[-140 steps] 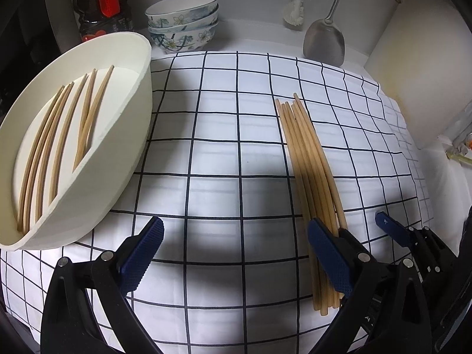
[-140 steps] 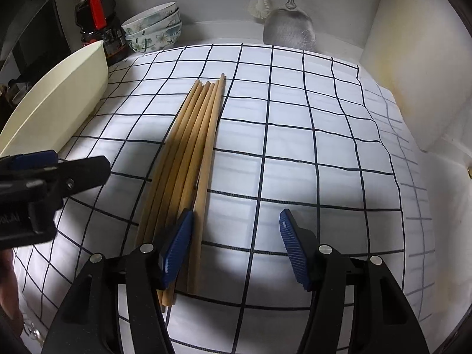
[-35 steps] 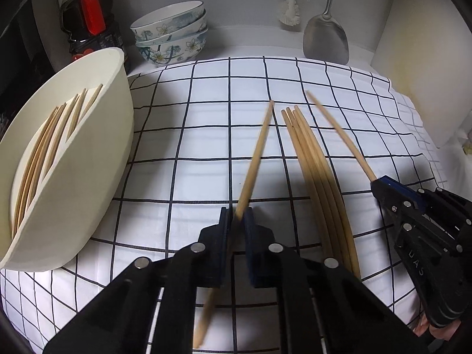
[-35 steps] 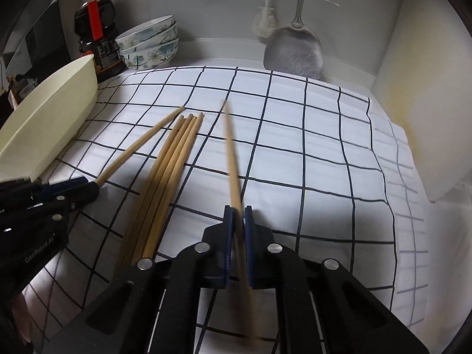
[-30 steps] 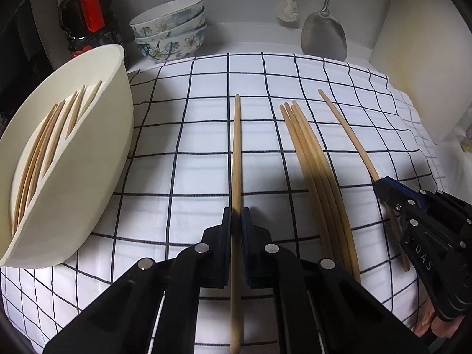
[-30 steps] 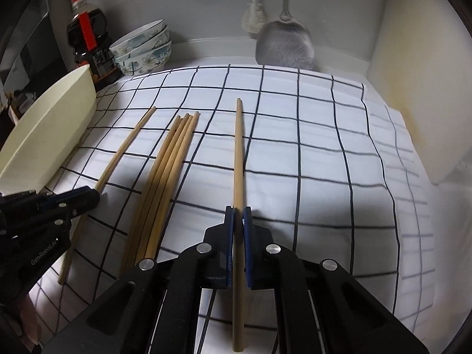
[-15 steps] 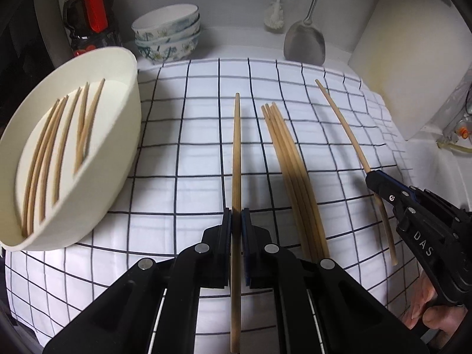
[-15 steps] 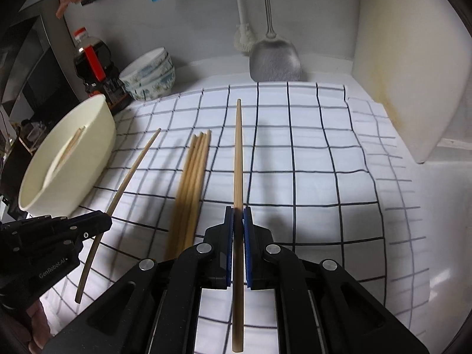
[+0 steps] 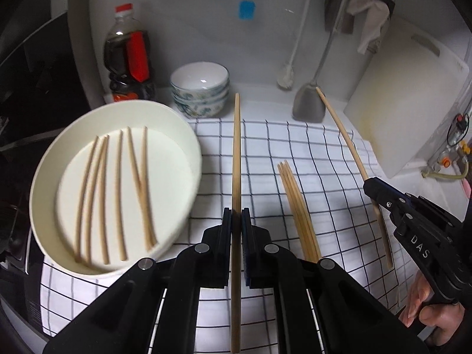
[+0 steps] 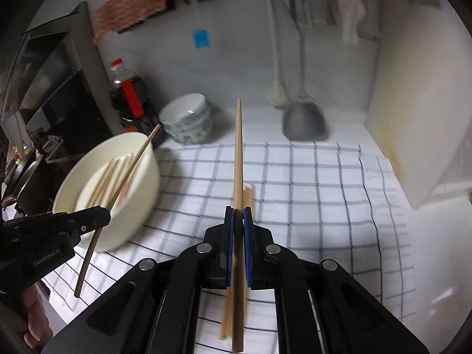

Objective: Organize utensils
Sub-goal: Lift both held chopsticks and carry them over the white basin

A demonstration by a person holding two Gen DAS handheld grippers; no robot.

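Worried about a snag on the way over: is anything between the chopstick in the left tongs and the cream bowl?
Nothing visible. The chopstick in the left tongs sits beside the cream bowl, with only checked cloth between.

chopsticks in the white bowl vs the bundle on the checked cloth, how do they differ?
The chopsticks in the white bowl are fanned apart with gaps, two crossing; the bundle on the checked cloth lies packed side by side. The bowl has six, the bundle about four. The bowl's rim fences its set in; the bundle lies loose on the cloth. Both are plain light wood, untouched by either gripper, pointing roughly the same way.
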